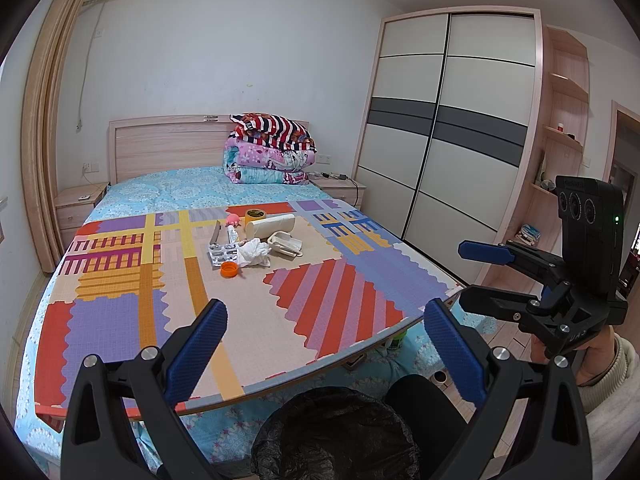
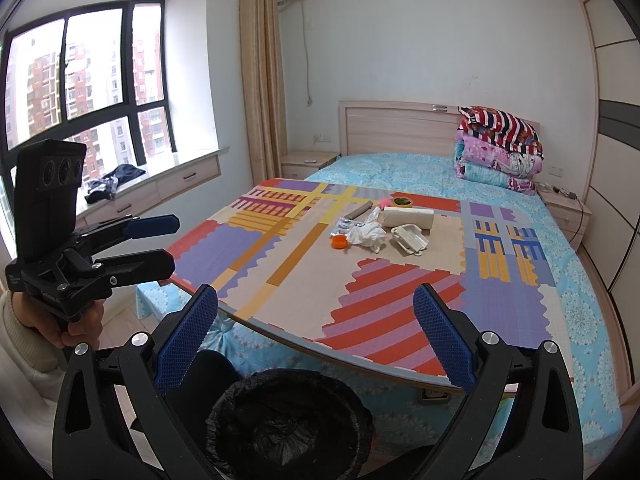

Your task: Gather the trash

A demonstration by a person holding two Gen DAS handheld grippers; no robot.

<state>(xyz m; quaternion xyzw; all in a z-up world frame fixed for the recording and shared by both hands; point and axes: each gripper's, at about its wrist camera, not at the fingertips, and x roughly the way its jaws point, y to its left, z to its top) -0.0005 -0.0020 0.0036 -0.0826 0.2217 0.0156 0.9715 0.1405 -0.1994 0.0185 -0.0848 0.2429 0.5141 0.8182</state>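
A pile of small items lies mid-board on the bed: crumpled white tissue (image 1: 253, 253) (image 2: 367, 236), an orange cap (image 1: 229, 269) (image 2: 339, 242), a blister pack (image 1: 221, 253), a white roll (image 1: 269, 226) (image 2: 409, 217), a white case (image 1: 285, 243) (image 2: 409, 239), a tape roll (image 1: 253, 213) and a pink toy (image 1: 233, 220). A bin with a black bag (image 1: 334, 436) (image 2: 290, 420) stands at the near edge, below both grippers. My left gripper (image 1: 326, 322) is open and empty; it also shows in the right wrist view (image 2: 162, 240). My right gripper (image 2: 316, 308) is open and empty, seen also from the left (image 1: 468, 272).
The colourful patchwork board (image 1: 160, 288) covers the near half of the bed. Folded quilts (image 1: 272, 148) sit by the headboard. A wardrobe (image 1: 448, 132) stands on the right, a window ledge (image 2: 160, 172) on the left, nightstands at both sides.
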